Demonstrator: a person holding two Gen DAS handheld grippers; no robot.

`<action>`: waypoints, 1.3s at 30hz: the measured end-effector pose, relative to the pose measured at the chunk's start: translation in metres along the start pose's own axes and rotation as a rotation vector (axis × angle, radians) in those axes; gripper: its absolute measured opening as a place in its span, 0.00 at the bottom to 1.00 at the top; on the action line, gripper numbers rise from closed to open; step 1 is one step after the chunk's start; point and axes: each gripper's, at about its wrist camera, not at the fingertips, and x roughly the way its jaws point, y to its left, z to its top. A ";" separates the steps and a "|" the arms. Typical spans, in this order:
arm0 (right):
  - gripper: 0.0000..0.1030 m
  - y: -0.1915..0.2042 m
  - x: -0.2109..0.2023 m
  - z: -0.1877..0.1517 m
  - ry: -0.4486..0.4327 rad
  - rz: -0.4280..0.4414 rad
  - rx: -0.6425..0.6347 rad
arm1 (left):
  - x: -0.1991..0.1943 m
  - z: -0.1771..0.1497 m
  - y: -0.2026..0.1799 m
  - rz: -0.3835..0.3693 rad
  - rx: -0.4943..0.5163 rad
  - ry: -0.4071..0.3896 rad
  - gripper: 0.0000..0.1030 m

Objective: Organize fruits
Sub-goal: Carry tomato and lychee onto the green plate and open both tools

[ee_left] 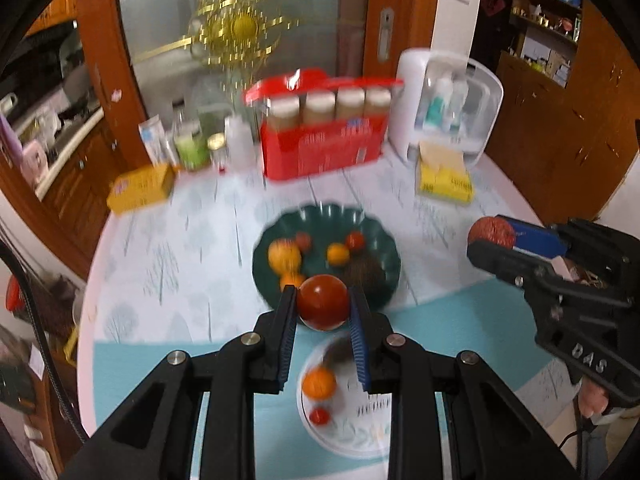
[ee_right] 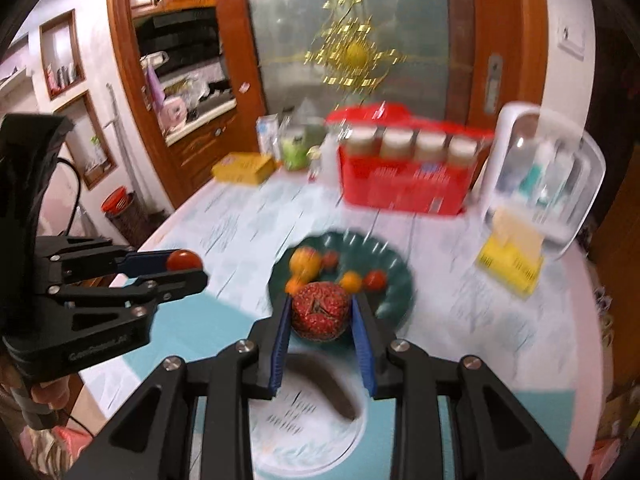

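My left gripper [ee_left: 323, 300] is shut on a smooth red round fruit [ee_left: 322, 301], held above the near rim of a dark green plate [ee_left: 384, 240]. The plate holds several small fruits: a yellow one [ee_left: 284, 255], an orange one [ee_left: 338, 254], a red one [ee_left: 355, 240] and a brown one [ee_left: 366, 272]. My right gripper [ee_right: 320, 312] is shut on a bumpy red fruit [ee_right: 319, 310], also over the green plate [ee_right: 400, 280]. A white plate [ee_left: 352, 436] lies below my left gripper with an orange fruit [ee_left: 318, 383] and a small red fruit [ee_left: 319, 416].
A red box of jars [ee_left: 320, 148] stands behind the green plate. A white clear-door case [ee_left: 448, 112] and a yellow packet [ee_left: 444, 178] are at the back right. A yellow box [ee_left: 140, 190] and bottles [ee_left: 192, 144] are at the back left. The table edge curves at the left.
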 end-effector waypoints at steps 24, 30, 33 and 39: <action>0.29 -0.089 0.191 0.015 0.214 -0.041 0.170 | 0.221 0.031 0.006 -0.004 -0.003 0.224 0.23; 0.29 -0.099 0.231 -0.011 0.296 -0.020 0.196 | 0.261 0.011 0.005 -0.007 -0.003 0.296 0.23; 0.29 -0.103 0.243 -0.020 0.321 -0.007 0.216 | 0.270 0.007 0.006 -0.006 -0.001 0.306 0.23; 0.30 -0.104 0.260 -0.026 0.357 0.017 0.237 | 0.278 0.004 0.007 -0.008 -0.001 0.315 0.24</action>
